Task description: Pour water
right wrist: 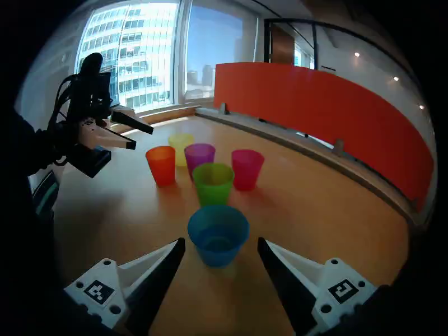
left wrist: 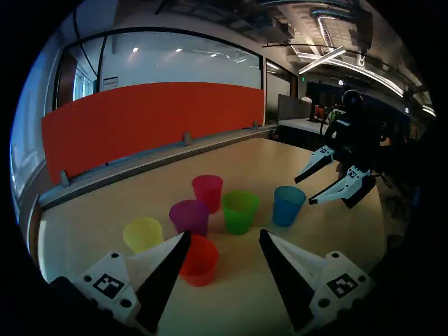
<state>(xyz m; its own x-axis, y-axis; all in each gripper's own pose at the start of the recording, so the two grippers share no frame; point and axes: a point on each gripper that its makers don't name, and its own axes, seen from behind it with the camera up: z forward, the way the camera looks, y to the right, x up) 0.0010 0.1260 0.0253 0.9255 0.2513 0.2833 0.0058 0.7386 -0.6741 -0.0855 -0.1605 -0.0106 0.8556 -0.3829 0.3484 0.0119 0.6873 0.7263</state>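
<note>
Blue cup [right wrist: 218,235] stands at the right gripper's [right wrist: 221,242] spread fingers.

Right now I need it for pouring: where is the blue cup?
In the right gripper view the blue cup stands just ahead of the open fingers, green cup behind it.

No words or numbers can be read. Each finger of the left gripper [left wrist: 224,232] and the right gripper [right wrist: 221,239] bears a square black-and-white marker [left wrist: 109,284], a pattern without letters. A white sign [left wrist: 110,83] on the glass wall [left wrist: 179,61] is too small to read.
</note>
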